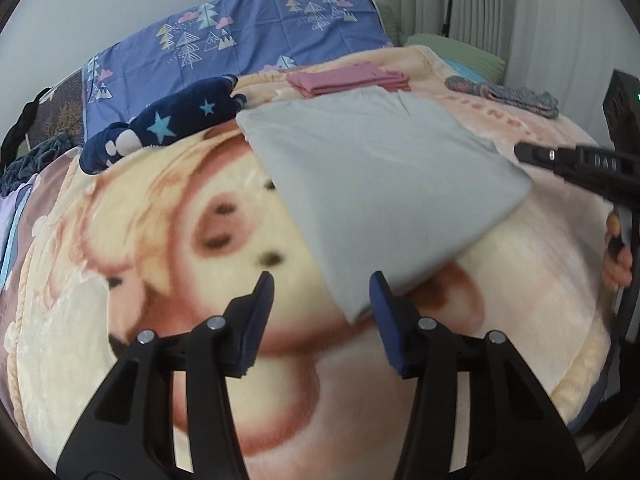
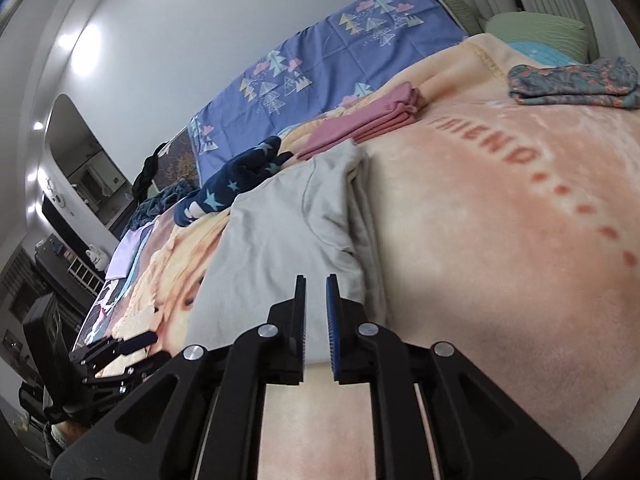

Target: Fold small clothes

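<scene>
Two grippers: both over a bed, neither holding anything.
Blanket (image 1: 132,240): cartoon-printed, spread beneath both grippers.
Grey garment (image 1: 380,184): folded flat on the blanket, ahead of the left gripper; its near corner lies just beside that gripper's right finger.
Pink clothes (image 1: 348,80): folded stack beyond the grey garment's far edge.
Left gripper (image 1: 322,284): fingers spread wide, empty.
Right gripper (image 2: 316,284): fingers nearly together with a narrow gap, empty, over the grey garment's near edge.
</scene>
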Motion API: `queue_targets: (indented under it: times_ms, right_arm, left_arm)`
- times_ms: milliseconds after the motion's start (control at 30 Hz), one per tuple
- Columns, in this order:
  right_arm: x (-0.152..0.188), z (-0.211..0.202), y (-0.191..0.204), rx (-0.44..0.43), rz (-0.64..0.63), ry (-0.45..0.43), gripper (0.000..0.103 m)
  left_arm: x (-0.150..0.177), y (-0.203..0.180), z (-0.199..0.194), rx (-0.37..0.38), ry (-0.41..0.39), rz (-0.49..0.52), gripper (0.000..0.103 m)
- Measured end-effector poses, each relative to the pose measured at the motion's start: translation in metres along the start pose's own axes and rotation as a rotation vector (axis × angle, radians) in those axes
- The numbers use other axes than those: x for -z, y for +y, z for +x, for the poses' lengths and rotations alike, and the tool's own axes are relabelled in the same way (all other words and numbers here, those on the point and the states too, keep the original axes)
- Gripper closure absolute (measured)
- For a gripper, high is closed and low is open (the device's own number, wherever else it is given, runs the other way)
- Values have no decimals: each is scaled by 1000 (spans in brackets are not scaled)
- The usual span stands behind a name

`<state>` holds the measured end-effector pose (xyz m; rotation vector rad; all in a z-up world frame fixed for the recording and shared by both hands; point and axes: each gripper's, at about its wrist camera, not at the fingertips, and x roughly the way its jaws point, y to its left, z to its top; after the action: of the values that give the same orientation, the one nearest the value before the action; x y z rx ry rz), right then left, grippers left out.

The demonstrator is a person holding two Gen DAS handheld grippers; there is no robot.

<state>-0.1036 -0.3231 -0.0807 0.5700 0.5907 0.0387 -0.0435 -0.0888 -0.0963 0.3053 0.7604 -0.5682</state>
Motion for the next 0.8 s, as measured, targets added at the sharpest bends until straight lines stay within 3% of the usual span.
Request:
queue_targets:
  times_ms: [67, 133, 167, 233, 400, 667, 733, 800]
  right_arm:
    - [2, 10, -2, 18, -9, 25, 93]
    - [7, 28, -6, 150, -47, 94, 94]
    - [10, 34, -10, 175, -45, 118, 99]
    - [9, 35, -15, 161, -17, 124, 101]
    - [9, 36, -11, 173, -39, 126, 100]
    - [10, 36, -9, 179, -45, 124, 100]
    - [9, 33, -7, 183, -52, 123, 99]
    - [4, 27, -2, 183, -67, 107, 99]
  left_arm:
    - [-4, -4, 9, 0, 8, 2, 44]
    - [-3, -9, 21, -24, 41, 19, 44]
    - [-1, -11, 30, -41, 67, 32, 44]
    - [6, -12, 42, -65, 102, 39, 41]
    - [9, 1, 45, -53, 103, -31, 27]
    - [7, 2, 45, -70, 98, -24, 25]
    - [4, 2, 41, -66, 79, -23, 29]
    - [-2, 7, 30, -29, 35, -55, 54]
